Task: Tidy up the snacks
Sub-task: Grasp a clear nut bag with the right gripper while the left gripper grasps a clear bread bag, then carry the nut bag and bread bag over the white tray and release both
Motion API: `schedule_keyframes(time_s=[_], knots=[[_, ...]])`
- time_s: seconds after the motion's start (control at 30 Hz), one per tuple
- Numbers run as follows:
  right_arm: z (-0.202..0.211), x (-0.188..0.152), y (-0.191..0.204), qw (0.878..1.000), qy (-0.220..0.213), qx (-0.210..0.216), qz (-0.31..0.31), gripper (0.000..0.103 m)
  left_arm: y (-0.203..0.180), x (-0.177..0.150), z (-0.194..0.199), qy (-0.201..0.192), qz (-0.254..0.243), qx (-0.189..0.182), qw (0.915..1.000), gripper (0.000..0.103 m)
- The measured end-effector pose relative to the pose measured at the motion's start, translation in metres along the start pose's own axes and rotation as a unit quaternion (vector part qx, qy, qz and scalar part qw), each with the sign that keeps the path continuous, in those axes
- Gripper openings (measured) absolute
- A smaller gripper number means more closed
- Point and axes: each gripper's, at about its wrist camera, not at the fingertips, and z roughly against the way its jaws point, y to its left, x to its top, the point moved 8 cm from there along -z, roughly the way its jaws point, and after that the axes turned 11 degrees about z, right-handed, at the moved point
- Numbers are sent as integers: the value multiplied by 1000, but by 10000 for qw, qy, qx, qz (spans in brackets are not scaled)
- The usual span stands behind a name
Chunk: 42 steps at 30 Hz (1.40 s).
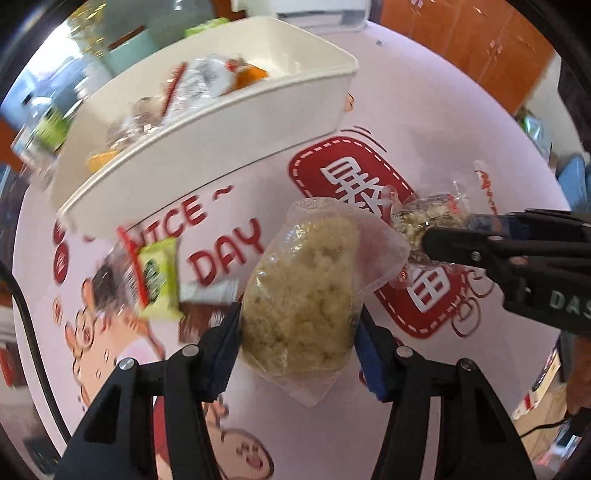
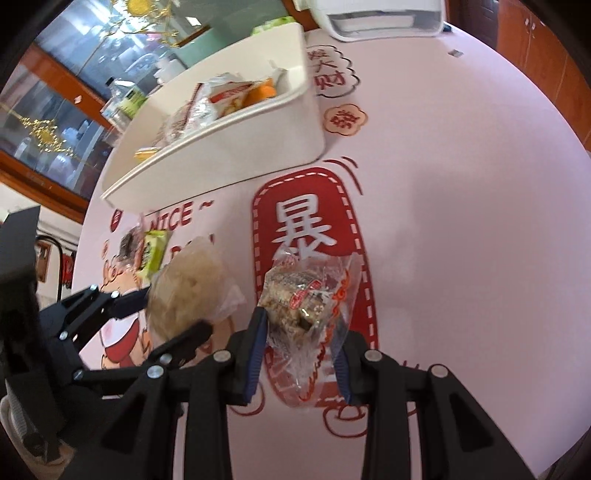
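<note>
My left gripper (image 1: pixel 297 328) is shut on a clear bag of pale yellow crumbly snack (image 1: pixel 303 291) and holds it above the table; the bag also shows in the right wrist view (image 2: pixel 188 291). My right gripper (image 2: pixel 299 354) is shut on a clear red-printed packet of brown snack (image 2: pixel 306 299); the packet also shows in the left wrist view (image 1: pixel 432 218). A white rectangular bin (image 1: pixel 221 147) with several wrapped snacks stands beyond both grippers, and it also shows in the right wrist view (image 2: pixel 236 151). A green packet (image 1: pixel 159 280) and a dark packet (image 1: pixel 110 280) lie on the table left of my left gripper.
The round table wears a pink cloth (image 2: pixel 461 221) with red printed badges and cartoon figures. A white appliance (image 2: pixel 384 14) stands at the far edge. Bottles (image 2: pixel 125 99) and a glass cabinet are behind the bin on the left. Wooden cabinets (image 1: pixel 480 48) are at the far right.
</note>
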Motion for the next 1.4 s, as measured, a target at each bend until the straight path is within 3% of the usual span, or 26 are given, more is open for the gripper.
schedule_keyframes(time_s=[0.2, 0.73, 1.1, 1.4], knots=[[16, 8, 24, 9993, -132, 109, 333, 33, 40, 0, 41, -297, 482, 50, 9984, 56], [84, 76, 80, 9871, -885, -62, 1336, 33, 124, 70, 127, -1190, 1136, 479, 9852, 56], [128, 150, 90, 9738, -1565, -478, 1579, 33, 133, 133, 153, -1681, 1005, 754, 9777, 56], [139, 204, 74, 9711, -1856, -754, 1300, 33, 130, 188, 145, -1864, 887, 972, 9736, 56]])
